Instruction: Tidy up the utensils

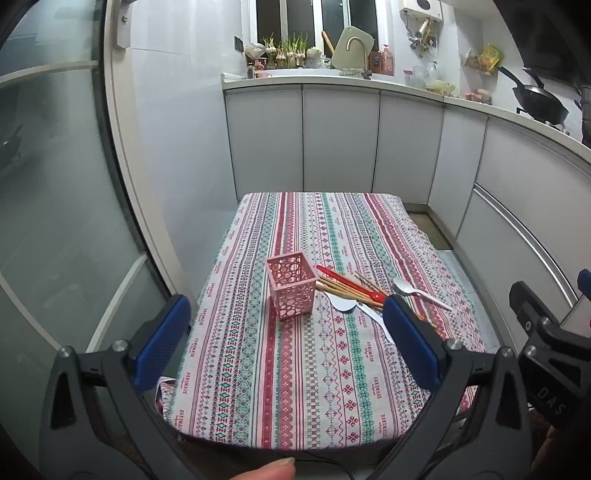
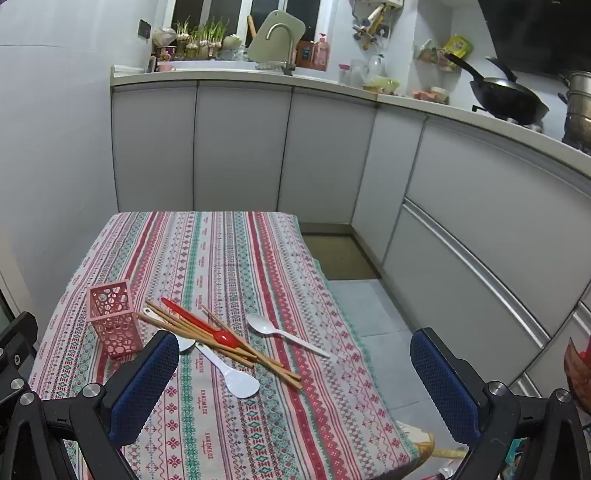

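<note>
A pink perforated utensil holder point(image 1: 292, 288) point(image 2: 113, 317) stands upright on the patterned tablecloth point(image 1: 303, 387) point(image 2: 229, 258). Right of it lies a loose pile: several wooden chopsticks point(image 1: 351, 290) point(image 2: 236, 350), a red spoon point(image 1: 351, 282) point(image 2: 199, 323), and white spoons point(image 1: 419, 292) point(image 2: 284, 334) point(image 2: 232, 373). My left gripper point(image 1: 286, 339) hovers open above the near part of the table, nothing between its blue pads. My right gripper point(image 2: 295, 384) is also open and empty, held over the table's right near corner, short of the pile.
Grey kitchen cabinets point(image 2: 240, 147) and a counter with a sink tap point(image 2: 280, 35), plants and a wok point(image 2: 506, 98) run behind and to the right. A glass door point(image 1: 55, 184) stands on the left. Tiled floor point(image 2: 373, 325) lies right of the table. A fingertip point(image 1: 273, 470) shows at the bottom.
</note>
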`<act>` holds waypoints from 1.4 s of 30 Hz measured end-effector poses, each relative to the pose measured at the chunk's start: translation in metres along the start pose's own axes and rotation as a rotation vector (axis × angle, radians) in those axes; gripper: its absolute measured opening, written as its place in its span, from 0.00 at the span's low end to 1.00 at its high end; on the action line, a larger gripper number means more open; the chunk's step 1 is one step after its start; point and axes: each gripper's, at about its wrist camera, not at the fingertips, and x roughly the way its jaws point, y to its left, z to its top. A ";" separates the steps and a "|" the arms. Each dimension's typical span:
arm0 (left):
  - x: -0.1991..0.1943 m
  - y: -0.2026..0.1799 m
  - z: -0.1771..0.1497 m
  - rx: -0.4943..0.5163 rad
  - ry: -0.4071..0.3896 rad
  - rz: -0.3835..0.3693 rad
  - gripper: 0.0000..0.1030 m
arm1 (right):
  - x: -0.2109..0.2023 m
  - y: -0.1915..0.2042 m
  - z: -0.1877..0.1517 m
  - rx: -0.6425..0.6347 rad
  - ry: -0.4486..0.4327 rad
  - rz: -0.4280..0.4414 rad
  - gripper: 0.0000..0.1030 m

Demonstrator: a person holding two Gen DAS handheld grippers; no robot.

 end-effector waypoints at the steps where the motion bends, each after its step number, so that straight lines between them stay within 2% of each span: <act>1: 0.000 0.000 0.000 0.000 -0.001 0.000 1.00 | 0.000 0.000 0.000 0.000 0.000 0.000 1.00; 12: -0.015 -0.016 0.007 -0.008 -0.018 0.002 1.00 | -0.006 0.003 0.008 0.001 -0.012 0.001 1.00; 15: -0.015 -0.003 0.007 -0.021 -0.019 -0.013 1.00 | -0.006 0.003 0.007 -0.001 -0.013 0.002 1.00; 25: -0.010 -0.002 0.007 -0.018 -0.013 -0.011 1.00 | -0.010 -0.002 0.005 0.000 -0.018 -0.011 1.00; 29: -0.008 -0.001 0.004 -0.014 -0.013 -0.015 1.00 | -0.011 -0.001 0.005 -0.014 -0.022 -0.055 1.00; 42: -0.007 -0.002 0.002 -0.011 -0.010 -0.012 1.00 | -0.012 -0.002 0.003 -0.006 -0.027 -0.073 1.00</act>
